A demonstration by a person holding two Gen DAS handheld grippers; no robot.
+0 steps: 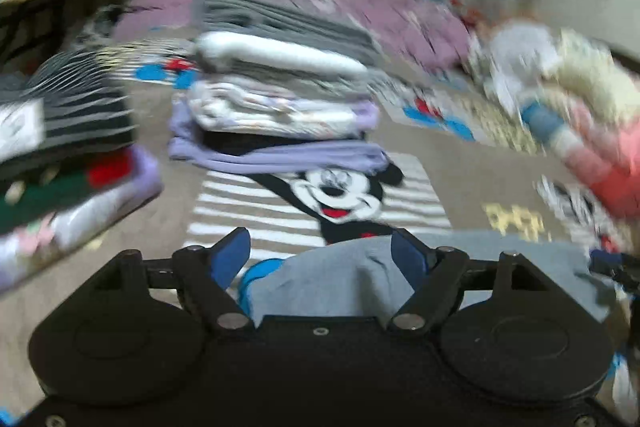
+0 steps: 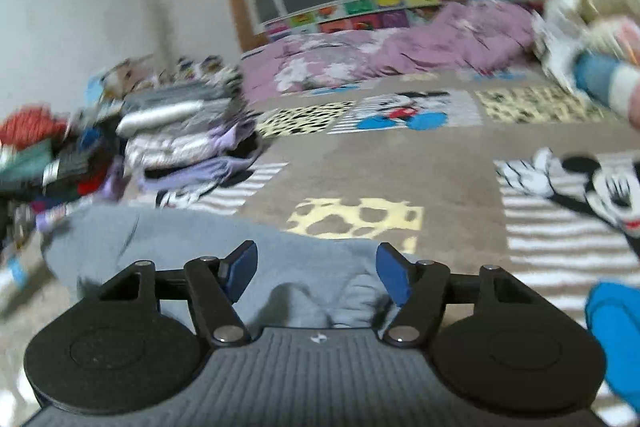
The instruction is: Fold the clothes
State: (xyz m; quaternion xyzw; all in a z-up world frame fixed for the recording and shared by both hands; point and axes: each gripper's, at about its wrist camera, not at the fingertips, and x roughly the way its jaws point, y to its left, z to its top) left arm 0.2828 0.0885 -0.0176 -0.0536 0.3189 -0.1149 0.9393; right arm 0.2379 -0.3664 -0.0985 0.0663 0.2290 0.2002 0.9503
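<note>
A grey garment lies on the cartoon-mouse rug, spreading to the right. My left gripper stands over its left end with the jaws wide apart. The left blue pad is clear of the cloth, while the right pad sits over it. In the right wrist view the same grey garment runs off to the left and bunches into folds between the jaws. My right gripper is open above it, and both blue pads overlap the cloth without visibly pinching it.
A tall stack of folded clothes stands ahead on the rug, with a second striped stack at the left. A loose heap of clothes lies to the right. A purple blanket lies below the window.
</note>
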